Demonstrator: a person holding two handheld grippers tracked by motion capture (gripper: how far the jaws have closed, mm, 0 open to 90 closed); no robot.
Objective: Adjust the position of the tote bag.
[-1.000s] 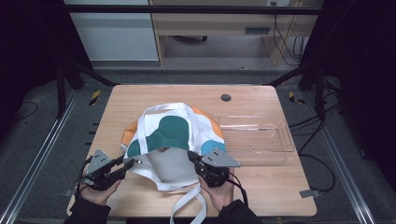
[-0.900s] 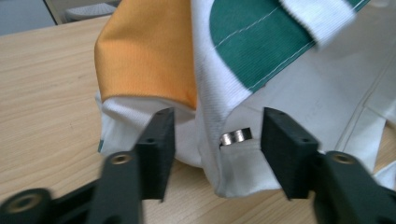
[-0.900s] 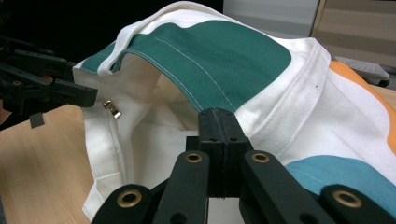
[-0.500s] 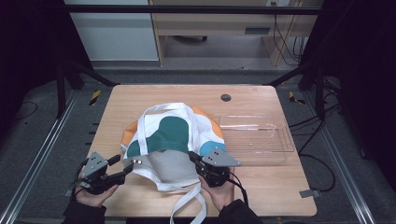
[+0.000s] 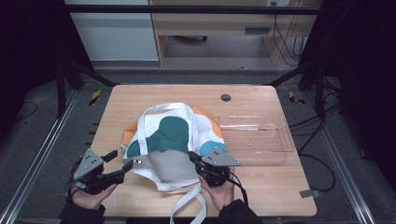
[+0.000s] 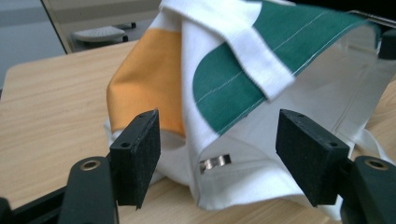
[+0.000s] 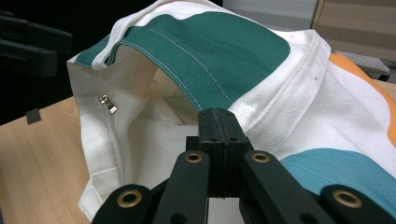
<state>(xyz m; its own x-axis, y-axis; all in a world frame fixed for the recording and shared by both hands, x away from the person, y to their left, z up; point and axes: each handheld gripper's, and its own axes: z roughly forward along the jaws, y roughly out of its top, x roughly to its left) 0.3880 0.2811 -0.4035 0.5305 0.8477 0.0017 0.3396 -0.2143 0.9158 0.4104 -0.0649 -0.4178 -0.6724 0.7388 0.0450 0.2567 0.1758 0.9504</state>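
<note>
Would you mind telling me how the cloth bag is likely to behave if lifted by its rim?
The cloth bag would probably sag, since its fabric already lies folded and slumped. It looks light. Its loose straps would likely dangle.

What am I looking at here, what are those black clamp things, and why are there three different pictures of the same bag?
A person sits at a wooden table and holds a hand tool with two black jaws in each hand. One picture comes from a camera above the table; the other two come from small cameras riding on the tools, looking along their jaws.

On the table lies a white cloth tote bag with green, orange and blue patches, and beside it a clear plastic tray.

The right gripper is pinched shut on the edge of the bag's opening, propping it up. The left gripper has just been opening: its jaws stand wide apart, with the bag's other edge and a small metal zipper pull between them, but the pads do not press on the cloth.
</note>
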